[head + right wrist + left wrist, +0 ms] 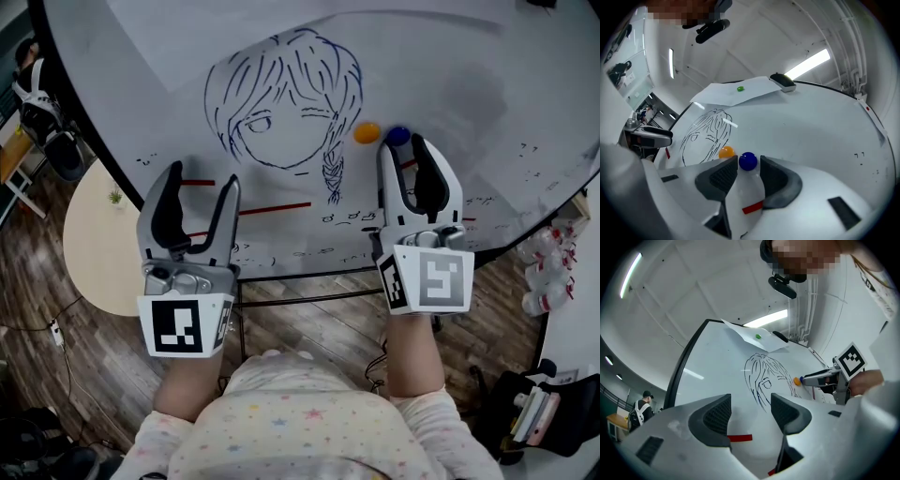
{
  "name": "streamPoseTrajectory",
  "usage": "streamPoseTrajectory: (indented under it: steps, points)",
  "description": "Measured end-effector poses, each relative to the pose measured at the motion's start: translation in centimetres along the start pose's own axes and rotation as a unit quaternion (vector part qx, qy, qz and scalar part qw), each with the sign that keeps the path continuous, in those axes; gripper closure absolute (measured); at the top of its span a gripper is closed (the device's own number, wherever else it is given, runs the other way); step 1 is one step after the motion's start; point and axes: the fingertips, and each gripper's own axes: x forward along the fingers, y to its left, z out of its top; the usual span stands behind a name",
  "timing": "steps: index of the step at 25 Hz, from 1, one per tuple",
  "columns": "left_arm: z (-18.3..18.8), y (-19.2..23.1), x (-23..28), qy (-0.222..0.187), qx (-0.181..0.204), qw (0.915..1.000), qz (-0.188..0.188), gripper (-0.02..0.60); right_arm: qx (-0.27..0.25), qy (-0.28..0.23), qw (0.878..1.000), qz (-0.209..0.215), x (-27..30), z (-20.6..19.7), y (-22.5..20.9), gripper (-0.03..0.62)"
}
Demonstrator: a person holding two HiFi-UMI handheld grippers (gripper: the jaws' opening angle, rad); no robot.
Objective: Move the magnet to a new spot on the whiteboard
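Note:
A whiteboard (487,84) carries a blue line drawing of a girl's face (286,98). A blue ball magnet (398,135) and an orange one (367,132) stick side by side to the right of the drawing. My right gripper (405,148) is open, with the blue magnet (748,161) right at the mouth of its jaws and a gap on each side. The orange magnet (726,152) sits just left of the left fingertip. My left gripper (202,180) is open and holds nothing, facing the board's lower left below the drawing (764,380).
A green magnet (740,88) pins a paper sheet (740,93) at the board's top, beside a black eraser (783,80). Red tape strips (272,207) mark the lower board. A round beige table (94,244) and a person (37,103) are at the left, and a bag (544,412) lies on the floor at the right.

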Motion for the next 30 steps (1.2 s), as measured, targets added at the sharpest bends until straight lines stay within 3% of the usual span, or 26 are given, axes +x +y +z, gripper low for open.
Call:
streamPoseTrajectory:
  steps: [7, 30]
  points:
    - [-0.3, 0.7, -0.8, 0.005, -0.004, 0.9999, 0.008, 0.337, -0.003, 0.005, 1.0, -0.001, 0.2, -0.1, 0.2, 0.471]
    - [-0.6, 0.5, -1.3, 0.007, -0.015, 0.9999, 0.001, 0.345, -0.014, 0.01, 1.0, -0.022, -1.2, 0.4, -0.5, 0.477]
